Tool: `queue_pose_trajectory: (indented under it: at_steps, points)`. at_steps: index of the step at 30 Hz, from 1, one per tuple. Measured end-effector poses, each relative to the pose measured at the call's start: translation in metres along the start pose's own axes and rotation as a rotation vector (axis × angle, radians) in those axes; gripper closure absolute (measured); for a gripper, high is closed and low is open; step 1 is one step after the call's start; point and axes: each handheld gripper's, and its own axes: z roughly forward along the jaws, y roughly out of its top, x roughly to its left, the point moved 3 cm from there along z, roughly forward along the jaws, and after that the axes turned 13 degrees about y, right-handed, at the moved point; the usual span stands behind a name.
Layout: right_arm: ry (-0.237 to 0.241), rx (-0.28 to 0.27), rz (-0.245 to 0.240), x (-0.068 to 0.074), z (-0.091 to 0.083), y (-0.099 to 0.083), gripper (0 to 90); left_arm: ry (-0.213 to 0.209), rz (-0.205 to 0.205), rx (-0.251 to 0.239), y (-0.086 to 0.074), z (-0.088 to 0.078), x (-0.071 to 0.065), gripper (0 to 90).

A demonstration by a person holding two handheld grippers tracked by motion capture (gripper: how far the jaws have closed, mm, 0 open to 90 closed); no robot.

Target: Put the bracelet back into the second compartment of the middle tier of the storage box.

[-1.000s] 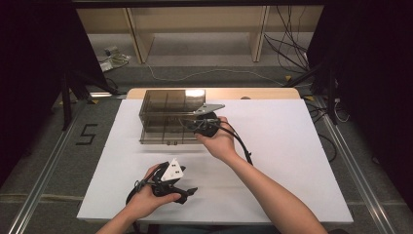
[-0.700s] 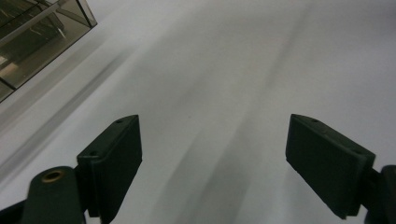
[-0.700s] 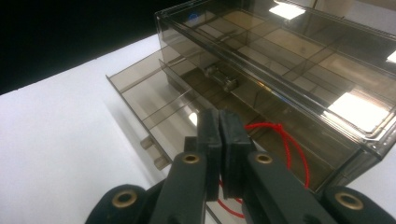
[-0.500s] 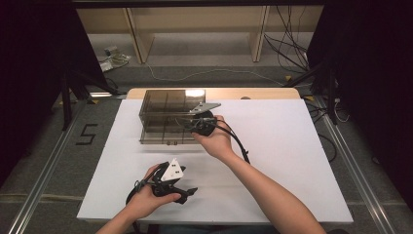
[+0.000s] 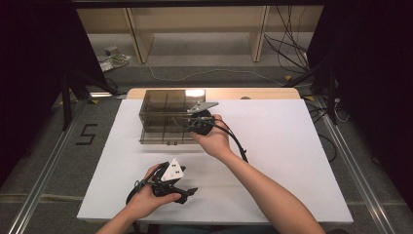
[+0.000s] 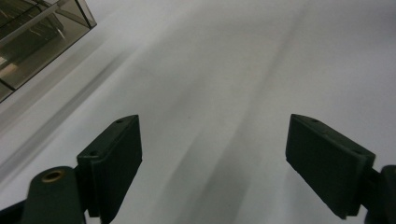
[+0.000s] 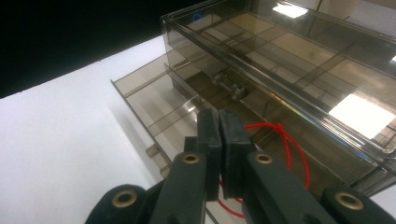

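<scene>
White worktop point(image 5: 292, 161): our right gripper point(image 7: 219, 140), fingers pinched closed, sits over the smoky box's point(image 5: 165, 114) open drawer point(image 7: 154, 107), red string point(image 7: 285, 140) just beside; left gripper point(image 6: 210, 163) open, nearer us.

High view overhead; gripper views near (drawer box point(image 5: 168, 117) shared)

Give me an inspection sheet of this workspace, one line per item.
Surface: white table top, bare away from the box.
Job's things: smoky clear drawer box at the far left of the table; its bottom drawer stands pulled out; a red string loop lies at the box.
Clutter: nothing seen.
Grippers: right gripper at the box's drawer, jaws shut, whether on the string cannot be told; left gripper low over the near table, jaws open and empty.
Cables: black cable trails from the right gripper; more cables on the floor behind.
Surroundings: wooden shelving behind, dark drapes at both sides.
</scene>
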Motion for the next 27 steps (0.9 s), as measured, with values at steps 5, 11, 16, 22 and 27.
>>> queue_pose_trajectory:
  at_steps: [5, 11, 16, 22, 27]
  points:
    - [0.002, 0.000, -0.008, 0.0009, 0.0016, 0.0020, 88.8, 0.001, -0.002, -0.002, 0.0000, -0.0001, -0.0001, 18.6]
    - [0.006, 0.001, -0.007, 0.0027, 0.0036, 0.0031, 88.7, 0.000, -0.001, -0.002, 0.0001, -0.0001, -0.0001, 18.6]
    - [0.009, 0.004, -0.008, 0.0034, 0.0053, 0.0038, 88.8, 0.000, 0.000, -0.002, 0.0002, -0.0001, -0.0004, 18.6]
    - [0.011, 0.003, -0.012, 0.0038, 0.0067, 0.0049, 88.7, -0.001, 0.006, 0.001, 0.0001, -0.0003, -0.0001, 18.6]
    - [0.014, 0.004, -0.011, 0.0048, 0.0073, 0.0060, 88.8, 0.000, 0.007, 0.001, 0.0002, -0.0002, -0.0004, 18.6]
